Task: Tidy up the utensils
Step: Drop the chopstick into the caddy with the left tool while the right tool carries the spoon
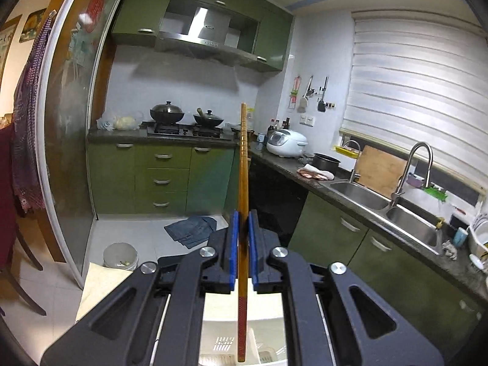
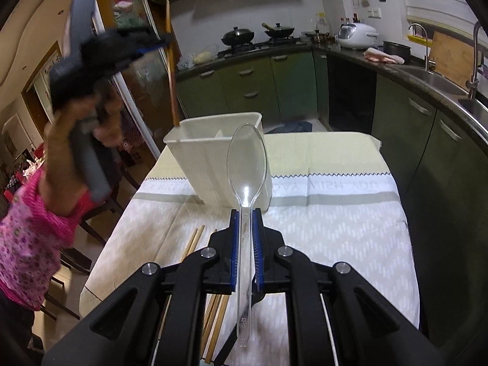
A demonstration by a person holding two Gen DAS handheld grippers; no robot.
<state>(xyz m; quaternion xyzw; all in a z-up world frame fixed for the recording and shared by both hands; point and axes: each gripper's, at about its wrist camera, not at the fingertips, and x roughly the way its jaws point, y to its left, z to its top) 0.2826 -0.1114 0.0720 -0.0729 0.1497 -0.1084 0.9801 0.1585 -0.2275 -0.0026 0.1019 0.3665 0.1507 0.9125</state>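
Note:
My left gripper (image 1: 243, 218) is shut on a brown wooden chopstick (image 1: 243, 164) that stands nearly upright between its blue pads. The right wrist view shows that left gripper (image 2: 166, 41) raised at the upper left, the chopstick (image 2: 171, 70) hanging with its lower tip just above the left rim of the white plastic holder (image 2: 210, 158). My right gripper (image 2: 245, 213) is shut on the handle of a clear plastic spoon (image 2: 246, 164), whose bowl points forward in front of the holder. Several more chopsticks (image 2: 192, 244) lie on the cloth below my right gripper.
The holder stands on a table covered by a cream and white cloth (image 2: 335, 213). Green cabinets (image 2: 405, 128) and a dark counter with a sink (image 1: 381, 204) run along the right. A stove with pans (image 1: 183, 122) is at the back. A person's hand and pink sleeve (image 2: 27, 231) are at left.

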